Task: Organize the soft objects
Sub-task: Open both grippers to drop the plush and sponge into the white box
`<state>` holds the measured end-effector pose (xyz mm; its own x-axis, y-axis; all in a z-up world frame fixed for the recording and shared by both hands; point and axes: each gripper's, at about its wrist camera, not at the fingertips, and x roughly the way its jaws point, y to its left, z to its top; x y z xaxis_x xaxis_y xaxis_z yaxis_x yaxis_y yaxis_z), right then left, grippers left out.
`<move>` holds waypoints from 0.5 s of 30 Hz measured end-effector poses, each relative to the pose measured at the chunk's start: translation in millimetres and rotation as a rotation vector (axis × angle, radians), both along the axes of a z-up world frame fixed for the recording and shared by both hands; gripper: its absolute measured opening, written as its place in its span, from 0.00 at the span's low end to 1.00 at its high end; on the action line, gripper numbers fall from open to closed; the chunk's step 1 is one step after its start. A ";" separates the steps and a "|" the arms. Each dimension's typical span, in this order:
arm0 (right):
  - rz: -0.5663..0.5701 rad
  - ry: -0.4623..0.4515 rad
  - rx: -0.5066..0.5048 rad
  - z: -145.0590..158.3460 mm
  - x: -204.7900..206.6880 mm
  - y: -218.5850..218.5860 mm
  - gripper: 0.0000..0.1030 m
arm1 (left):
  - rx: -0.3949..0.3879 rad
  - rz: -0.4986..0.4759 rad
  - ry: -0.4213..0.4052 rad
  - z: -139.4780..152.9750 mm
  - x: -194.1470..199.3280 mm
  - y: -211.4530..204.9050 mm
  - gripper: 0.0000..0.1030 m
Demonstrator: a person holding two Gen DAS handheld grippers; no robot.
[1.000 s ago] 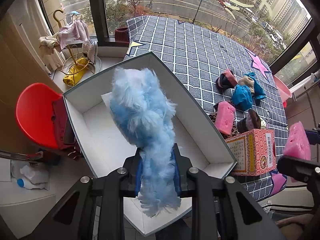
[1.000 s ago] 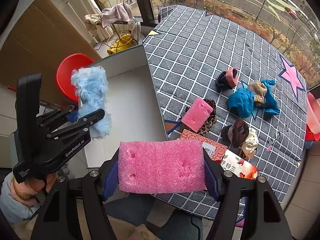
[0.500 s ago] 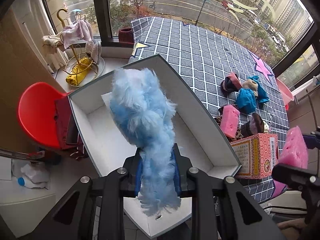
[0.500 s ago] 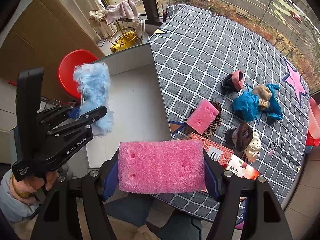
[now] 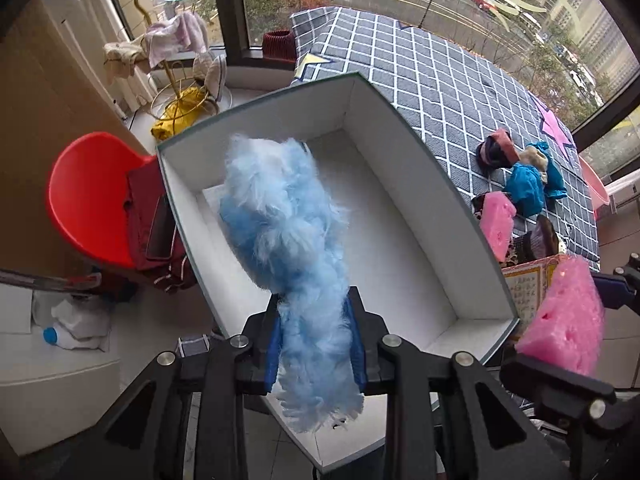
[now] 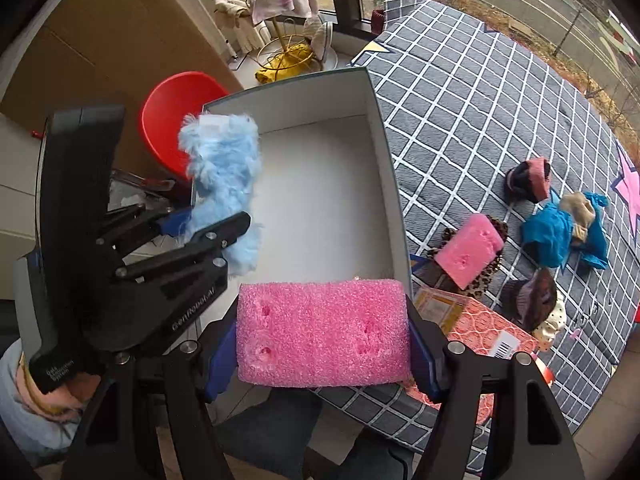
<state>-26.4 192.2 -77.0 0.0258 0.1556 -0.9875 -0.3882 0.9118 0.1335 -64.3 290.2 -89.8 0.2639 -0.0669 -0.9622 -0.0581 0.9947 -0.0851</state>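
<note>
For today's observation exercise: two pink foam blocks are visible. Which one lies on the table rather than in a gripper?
The pink foam block on the table, resting on a leopard-print cloth beside the white box. The other pink foam block is clamped by the right gripper.

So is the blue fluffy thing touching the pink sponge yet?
Apart. The right wrist view shows the blue fluffy thing in the left hand-held gripper up and left of the pink sponge, with the white box floor between them.
</note>
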 end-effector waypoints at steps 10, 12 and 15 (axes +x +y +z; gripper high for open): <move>-0.032 0.011 0.035 -7.2 -0.3 -9.2 0.98 | 0.014 0.057 -0.001 3.0 -1.7 13.6 0.85; -0.058 0.015 0.071 -4.4 1.0 -14.9 0.99 | 0.009 0.058 0.015 2.0 0.5 14.4 0.90; -0.073 0.001 0.083 0.6 0.8 -19.5 0.99 | 0.023 0.066 0.018 3.0 1.6 13.8 0.97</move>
